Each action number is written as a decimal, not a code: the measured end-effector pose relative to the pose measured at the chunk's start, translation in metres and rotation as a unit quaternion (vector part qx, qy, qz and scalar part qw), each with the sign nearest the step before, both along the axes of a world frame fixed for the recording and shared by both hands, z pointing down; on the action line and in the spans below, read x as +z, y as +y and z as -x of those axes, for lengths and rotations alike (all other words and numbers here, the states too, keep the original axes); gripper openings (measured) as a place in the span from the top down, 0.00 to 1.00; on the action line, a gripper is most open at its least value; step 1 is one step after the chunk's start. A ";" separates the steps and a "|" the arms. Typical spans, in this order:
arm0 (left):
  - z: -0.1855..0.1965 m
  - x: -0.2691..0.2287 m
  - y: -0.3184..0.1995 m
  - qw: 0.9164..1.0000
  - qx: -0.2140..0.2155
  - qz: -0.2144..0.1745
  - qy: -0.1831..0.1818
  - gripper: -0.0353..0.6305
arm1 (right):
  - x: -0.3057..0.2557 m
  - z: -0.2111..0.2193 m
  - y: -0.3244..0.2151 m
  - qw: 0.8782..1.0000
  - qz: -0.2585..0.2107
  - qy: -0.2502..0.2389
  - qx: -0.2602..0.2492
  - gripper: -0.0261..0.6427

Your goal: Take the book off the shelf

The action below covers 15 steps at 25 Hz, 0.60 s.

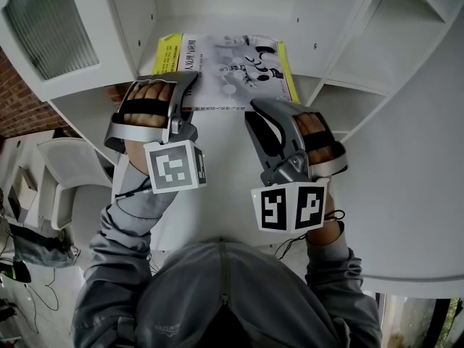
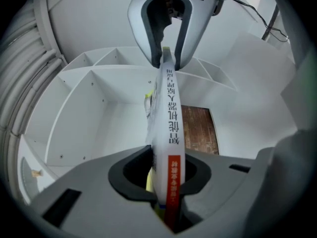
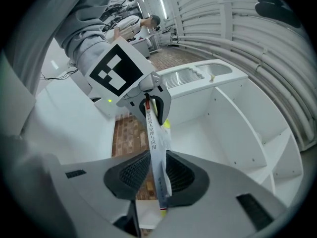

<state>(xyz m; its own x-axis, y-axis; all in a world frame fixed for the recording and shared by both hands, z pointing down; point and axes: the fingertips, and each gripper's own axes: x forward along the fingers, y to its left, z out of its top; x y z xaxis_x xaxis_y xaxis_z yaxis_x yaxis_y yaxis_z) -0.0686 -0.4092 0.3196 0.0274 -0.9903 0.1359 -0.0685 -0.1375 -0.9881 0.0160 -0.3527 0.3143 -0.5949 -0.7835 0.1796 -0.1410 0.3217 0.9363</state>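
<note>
You are standing over a white shelf [image 1: 406, 158] of open compartments. Brick floor [image 1: 22, 100] is showing at the left, and a ribbed frosted panel [image 1: 51, 20] is sitting at the unit's upper left corner. The right gripper view is looking back into a bright room, where a person [image 3: 148, 21] is bending over desks far behind.

You are holding the book [image 1: 232, 67] flat by its near edge. Its far end is reaching into the compartment in front of you, and white dividers [image 1: 341, 46] are standing close on either side of it. Whether it is resting on the board beneath, I cannot tell.

The left gripper [image 1: 190, 85] is pinching the edge near one corner, its jaws partly closed with both pads against the spine. The right gripper [image 1: 257, 109] is gripping the same edge further along, its jaws narrowed onto the book. Your grey sleeves [image 1: 119, 230] are filling the foreground.
</note>
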 end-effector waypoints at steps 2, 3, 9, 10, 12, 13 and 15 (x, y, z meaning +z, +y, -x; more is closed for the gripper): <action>-0.001 0.001 0.000 1.000 -0.003 0.002 0.001 0.82 | 0.001 -0.002 -0.005 1.000 0.001 0.000 0.010 0.72; -0.002 0.001 0.000 1.000 -0.004 0.002 0.001 0.82 | 0.002 -0.002 -0.009 1.000 0.008 0.002 0.015 0.70; -0.006 -0.003 0.007 1.000 -0.006 0.007 0.008 0.82 | 0.013 -0.007 -0.036 0.997 0.006 0.041 0.060 0.60; -0.006 -0.004 0.008 1.000 -0.006 0.007 0.008 0.82 | 0.014 -0.007 -0.041 0.997 0.003 0.043 0.066 0.60; -0.007 -0.004 0.010 1.000 -0.006 0.007 0.008 0.82 | 0.015 -0.009 -0.050 0.996 -0.004 0.046 0.076 0.60; -0.007 -0.004 0.010 1.000 -0.006 0.008 0.008 0.82 | 0.015 -0.009 -0.055 0.996 -0.008 0.047 0.080 0.60; -0.007 -0.004 0.010 1.000 -0.006 0.008 0.009 0.82 | 0.014 -0.007 -0.063 0.995 -0.012 0.049 0.084 0.60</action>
